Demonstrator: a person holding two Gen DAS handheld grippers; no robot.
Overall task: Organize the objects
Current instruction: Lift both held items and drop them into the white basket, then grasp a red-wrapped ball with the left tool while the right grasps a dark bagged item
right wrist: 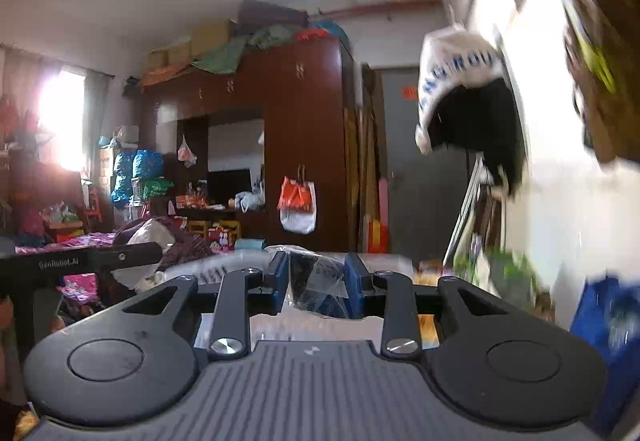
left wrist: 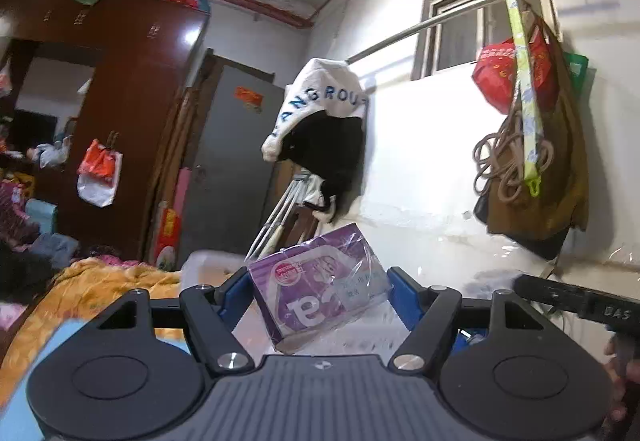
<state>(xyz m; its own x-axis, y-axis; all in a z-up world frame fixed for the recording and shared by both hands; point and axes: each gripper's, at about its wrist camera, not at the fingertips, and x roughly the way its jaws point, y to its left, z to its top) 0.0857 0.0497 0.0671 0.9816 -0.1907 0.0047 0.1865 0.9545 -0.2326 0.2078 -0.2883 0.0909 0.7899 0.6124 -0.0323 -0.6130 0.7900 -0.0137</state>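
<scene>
Purple box (left wrist: 320, 281), plastic-wrapped, w/ a pink round sticker and a pale label on its face, sits tilted between the blue fingers (left wrist: 236, 291) of the left hand-held gripper (left wrist: 318, 291). Both fingers press its sides, so left is clamped on the box, held up in the air in front of the white wall (left wrist: 432, 161). Box print reads upside down in the left wrist view.

Right hand-held gripper (right wrist: 316, 291) is closed on a dark item in crinkly clear plastic (right wrist: 316, 291); blue pads touch it on both sides. Can't tell what the item is, too dark and blurred. It is held above a white plastic bin (right wrist: 232, 265) w/ a slotted rim, just beyond the fingertips.

In the left wrist view the same kind of bin (left wrist: 208, 261) shows behind the left finger, next to an orange blanket (left wrist: 88, 289) on a bed. Part of the other gripper's black body (left wrist: 576, 301) pokes in at right.

Further out: white bag w/ blue letters (left wrist: 320, 101) over smth black hangs on the wall, a metal rod (left wrist: 460, 17) runs under the window (left wrist: 480, 13), w/ a red bag (left wrist: 496, 77), brown bag (left wrist: 552, 177) and coiled rope (left wrist: 504, 165) hanging off it. Dark brown wardrobe (left wrist: 132, 81) at left, stuff piled on top, grey door (left wrist: 232, 161) beside it. An orange-white bag (left wrist: 100, 177) hangs on the wardrobe.
</scene>
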